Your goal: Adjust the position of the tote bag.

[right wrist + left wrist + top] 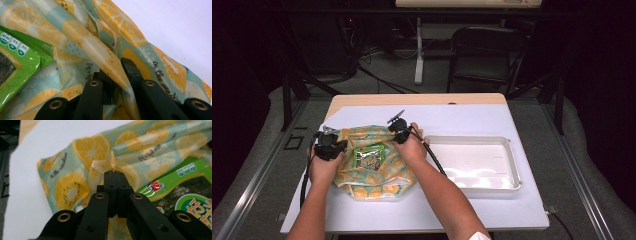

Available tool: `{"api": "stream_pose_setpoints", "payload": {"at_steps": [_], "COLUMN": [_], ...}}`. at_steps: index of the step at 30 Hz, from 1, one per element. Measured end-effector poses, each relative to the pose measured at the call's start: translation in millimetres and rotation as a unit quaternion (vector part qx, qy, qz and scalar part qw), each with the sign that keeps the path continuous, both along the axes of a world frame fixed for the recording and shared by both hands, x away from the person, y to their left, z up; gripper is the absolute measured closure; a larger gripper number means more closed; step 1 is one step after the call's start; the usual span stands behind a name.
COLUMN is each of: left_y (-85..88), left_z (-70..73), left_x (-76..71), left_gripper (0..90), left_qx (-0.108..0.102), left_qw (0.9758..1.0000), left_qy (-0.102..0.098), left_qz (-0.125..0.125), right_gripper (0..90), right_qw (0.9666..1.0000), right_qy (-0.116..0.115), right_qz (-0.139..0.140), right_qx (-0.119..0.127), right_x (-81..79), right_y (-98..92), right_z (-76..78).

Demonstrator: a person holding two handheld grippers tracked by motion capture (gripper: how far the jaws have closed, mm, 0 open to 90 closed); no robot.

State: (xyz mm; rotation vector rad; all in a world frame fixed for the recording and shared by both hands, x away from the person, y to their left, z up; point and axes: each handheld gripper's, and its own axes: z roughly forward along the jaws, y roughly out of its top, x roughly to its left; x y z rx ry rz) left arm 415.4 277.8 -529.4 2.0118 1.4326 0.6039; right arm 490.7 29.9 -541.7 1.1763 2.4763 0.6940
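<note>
A soft bag (362,187) printed with lemon and kiwi slices lies on the white table cover (452,120), left of centre. A green snack packet (369,156) rests in its open mouth. My left gripper (334,146) sits at the bag's left edge. In the left gripper view its jaws (113,173) are shut, and the bag's fabric (87,150) puckers at their tips beside the packet (185,192). My right gripper (399,131) is at the bag's far right rim. In the right gripper view its jaws (117,70) stand apart with a fold of the bag (82,37) running loosely between them, and the packet (15,65) lies to the left.
A shallow white tray (512,165) stands on the table's right half, close to my right forearm. Beyond the table's far edge are a dark folding chair (487,50) and a white stand leg (418,60). Both grippers' cables trail back along the forearms.
</note>
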Motion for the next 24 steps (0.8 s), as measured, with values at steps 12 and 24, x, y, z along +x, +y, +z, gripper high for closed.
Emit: {"api": "stream_pose_setpoints", "payload": {"at_steps": [12, 24], "left_y": [-0.9, 2.2], "left_z": [-18.4, -21.2], "left_x": [7.3, 7.2], "left_gripper": [89.6, 89.3], "left_qx": [0.016, 0.012], "left_qw": [0.9996, 0.9995], "left_qy": [0.023, 0.027], "left_qz": [0.008, 0.015], "right_gripper": [65.4, 53.1], "right_qw": [0.9987, 0.9927], "right_qy": [-0.018, -0.052], "right_qz": [0.02, 0.081], "right_qx": [0.043, 0.072], "right_x": [-12.1, -42.7], "right_y": [-6.7, -13.3], "right_z": [13.1, 44.8]}}
